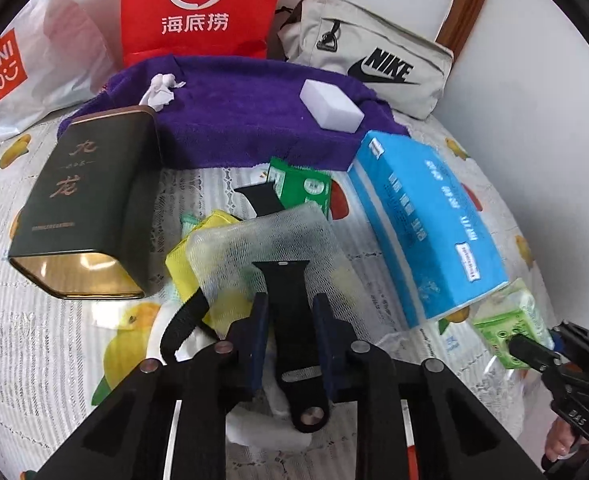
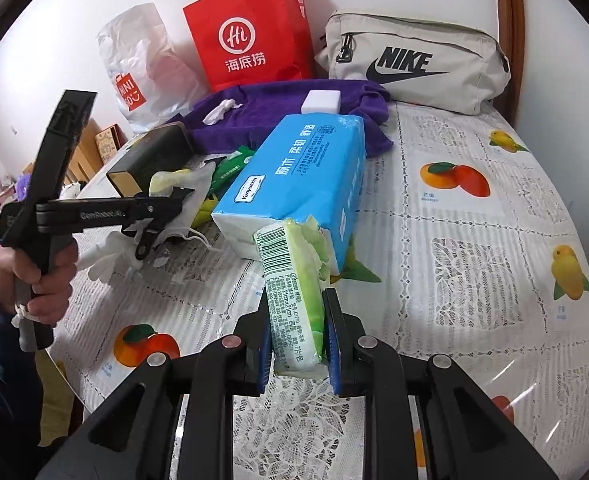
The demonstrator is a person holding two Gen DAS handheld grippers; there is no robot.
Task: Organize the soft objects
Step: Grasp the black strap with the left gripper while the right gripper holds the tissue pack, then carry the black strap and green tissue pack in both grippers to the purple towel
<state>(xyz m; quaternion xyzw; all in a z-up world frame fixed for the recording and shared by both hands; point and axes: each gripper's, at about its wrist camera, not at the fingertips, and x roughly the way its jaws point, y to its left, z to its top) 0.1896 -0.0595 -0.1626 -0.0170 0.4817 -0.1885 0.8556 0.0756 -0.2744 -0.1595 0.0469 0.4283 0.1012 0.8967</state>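
My left gripper [image 1: 290, 304] is shut on a black watch strap [image 1: 288, 300], held over a white mesh sponge [image 1: 262, 240] and a yellow cloth [image 1: 182, 264]. It also shows in the right wrist view [image 2: 174, 200]. My right gripper [image 2: 296, 300] is shut on a green tissue pack [image 2: 290, 288], lifted above the table beside the blue tissue box [image 2: 298, 176]. That pack also shows in the left wrist view [image 1: 510, 320]. A purple towel [image 1: 246, 120] at the back carries a white sponge block [image 1: 330, 106] and a crumpled tissue [image 1: 160, 90].
A dark green tin [image 1: 82, 200] lies on its side at left. Another green tissue pack [image 1: 306, 184] lies in the middle. A red paper bag [image 1: 198, 8], a Miniso plastic bag [image 1: 26, 68] and a Nike pouch [image 1: 374, 60] stand at the wall.
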